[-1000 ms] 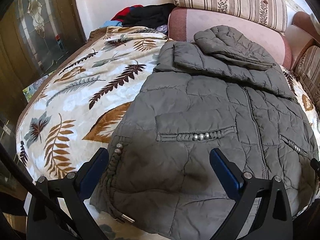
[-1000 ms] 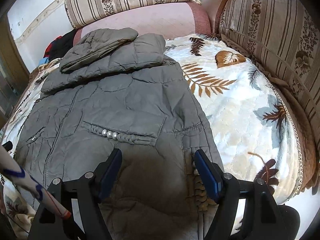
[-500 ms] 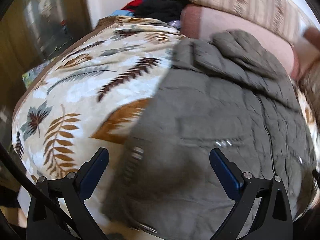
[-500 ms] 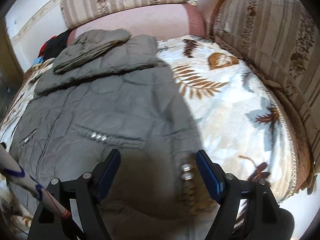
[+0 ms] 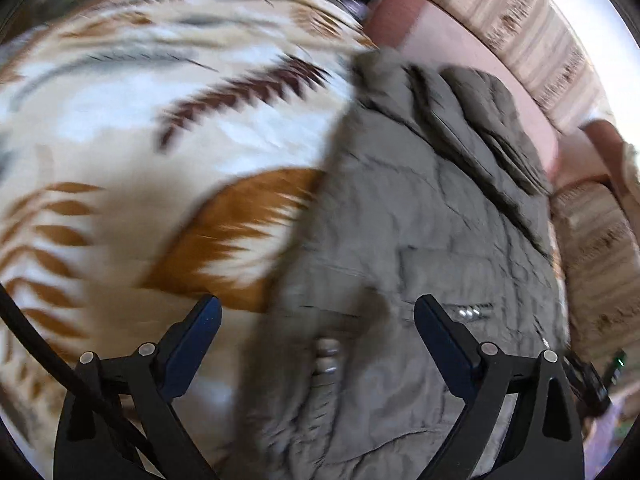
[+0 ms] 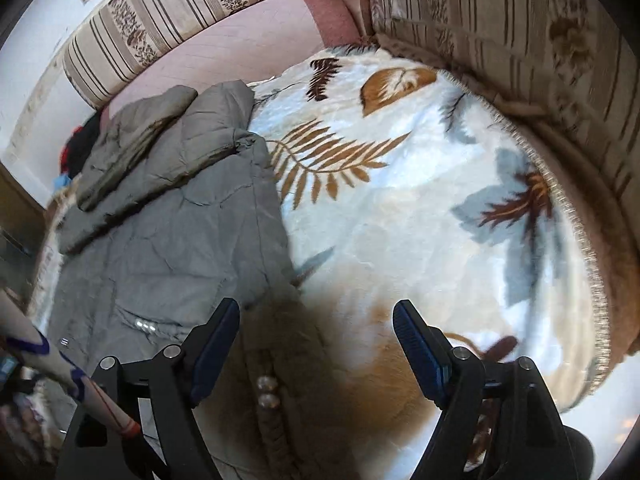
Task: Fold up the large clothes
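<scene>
A grey quilted puffer jacket lies flat, front up, on a leaf-patterned blanket; its hood and folded sleeves lie at the far end. My left gripper is open and empty, low over the jacket's left hem edge, where a pearl-beaded trim sits between the fingers. My right gripper is open and empty over the jacket's right hem edge, with the beaded trim between its fingers. The left wrist view is motion-blurred.
Striped sofa cushions and a pink backrest border the blanket at the back and right. A pile of dark and red clothes lies at the far left corner.
Both grippers have spread apart and moved down: the left one leftward to the jacket's left edge, the right one rightward to its right edge. Both stay open.
</scene>
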